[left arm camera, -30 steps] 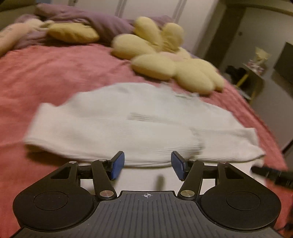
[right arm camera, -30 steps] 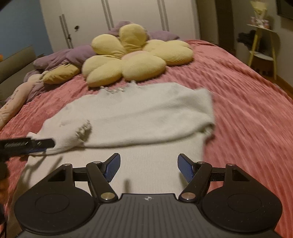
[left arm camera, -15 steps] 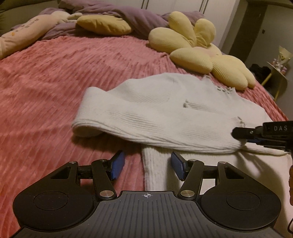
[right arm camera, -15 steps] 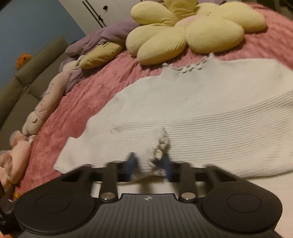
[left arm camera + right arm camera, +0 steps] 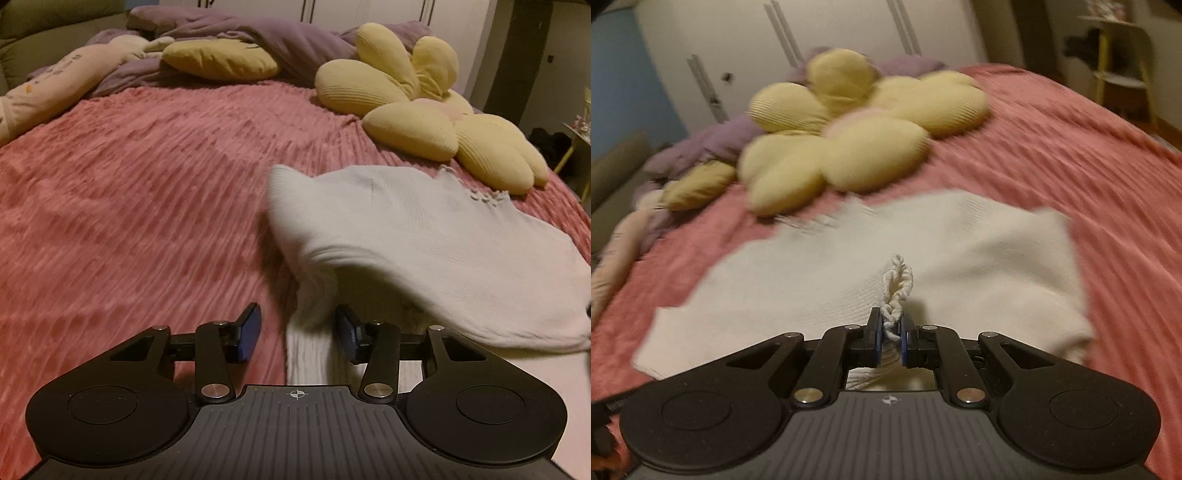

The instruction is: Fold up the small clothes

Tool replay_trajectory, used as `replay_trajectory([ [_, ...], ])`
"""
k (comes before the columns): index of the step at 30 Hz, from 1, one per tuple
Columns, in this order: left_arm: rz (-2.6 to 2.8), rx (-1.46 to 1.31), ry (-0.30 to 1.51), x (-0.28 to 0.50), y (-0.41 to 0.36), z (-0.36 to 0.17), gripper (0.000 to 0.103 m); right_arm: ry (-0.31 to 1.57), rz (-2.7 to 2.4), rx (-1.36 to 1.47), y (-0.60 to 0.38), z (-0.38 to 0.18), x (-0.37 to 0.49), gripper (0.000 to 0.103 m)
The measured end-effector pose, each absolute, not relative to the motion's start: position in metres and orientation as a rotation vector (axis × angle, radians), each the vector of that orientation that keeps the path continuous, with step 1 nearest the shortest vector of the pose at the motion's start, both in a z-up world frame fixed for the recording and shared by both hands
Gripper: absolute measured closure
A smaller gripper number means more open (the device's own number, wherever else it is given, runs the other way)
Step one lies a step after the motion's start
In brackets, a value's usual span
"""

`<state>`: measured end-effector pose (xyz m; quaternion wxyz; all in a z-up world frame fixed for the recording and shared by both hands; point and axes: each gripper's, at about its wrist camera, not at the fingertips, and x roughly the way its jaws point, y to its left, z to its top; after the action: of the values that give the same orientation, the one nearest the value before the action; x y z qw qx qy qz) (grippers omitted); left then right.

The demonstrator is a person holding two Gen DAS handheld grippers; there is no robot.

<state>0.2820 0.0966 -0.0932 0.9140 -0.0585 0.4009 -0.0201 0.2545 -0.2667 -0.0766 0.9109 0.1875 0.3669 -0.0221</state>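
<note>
A white knit sweater (image 5: 424,236) lies on the pink bedspread (image 5: 129,206), its sleeves folded across the body. My left gripper (image 5: 297,332) is open, low over the sweater's left edge, with the ribbed hem between its blue pads. My right gripper (image 5: 890,334) is shut on the frilly cuff (image 5: 897,284) of a sleeve and holds it above the sweater body (image 5: 979,251). Both views are motion-blurred.
A yellow flower-shaped pillow (image 5: 417,110) lies just beyond the sweater's collar, and it also shows in the right wrist view (image 5: 849,136). A purple blanket (image 5: 236,37), a yellow cushion (image 5: 221,59) and a pink plush toy (image 5: 55,85) lie at the head. A yellow shelf (image 5: 1123,66) stands beside the bed.
My right gripper closed on the sleeve cuff and has lifted it, swinging right over the sweater. My left gripper moved left to the sweater's left edge, still open.
</note>
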Motion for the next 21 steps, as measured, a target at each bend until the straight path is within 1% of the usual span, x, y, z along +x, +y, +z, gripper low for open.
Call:
replay_trajectory([
  [2, -0.040, -0.128, 0.829, 0.285, 0.097, -0.093, 0.055, 0.788, -0.055, 0.425, -0.278, -0.087, 0.253, 0.090],
  [5, -0.041, -0.130, 0.832, 0.288, 0.098, -0.092, 0.056, 0.786, -0.037, 0.499, -0.286, -0.094, 0.251, 0.086],
  [6, -0.041, -0.127, 0.833, 0.289, 0.097, -0.092, 0.057, 0.789, -0.024, 0.510, -0.286, -0.095, 0.252, 0.082],
  [8, -0.042, -0.118, 0.835, 0.290, 0.095, -0.092, 0.057, 0.797, -0.004, 0.502, -0.285, -0.094, 0.255, 0.082],
  [9, -0.039, -0.115, 0.834, 0.290, 0.094, -0.092, 0.057, 0.801, -0.001, 0.473, -0.282, -0.094, 0.258, 0.086],
  [10, -0.036, -0.111, 0.834, 0.291, 0.093, -0.092, 0.057, 0.802, -0.006, 0.438, -0.276, -0.091, 0.263, 0.094],
  [12, -0.030, -0.103, 0.832, 0.292, 0.092, -0.092, 0.057, 0.778, -0.012, 0.363, -0.272, -0.084, 0.267, 0.095],
  [16, -0.029, -0.107, 0.834, 0.295, 0.090, -0.093, 0.055, 0.667, -0.159, 0.228, -0.275, -0.065, 0.262, 0.096],
  [19, -0.037, -0.094, 0.833, 0.296, 0.086, -0.094, 0.055, 0.645, -0.199, 0.228, -0.290, -0.063, 0.255, 0.096],
  [21, -0.038, -0.082, 0.831, 0.295, 0.084, -0.095, 0.052, 0.643, -0.220, 0.221, -0.297, -0.065, 0.252, 0.096],
])
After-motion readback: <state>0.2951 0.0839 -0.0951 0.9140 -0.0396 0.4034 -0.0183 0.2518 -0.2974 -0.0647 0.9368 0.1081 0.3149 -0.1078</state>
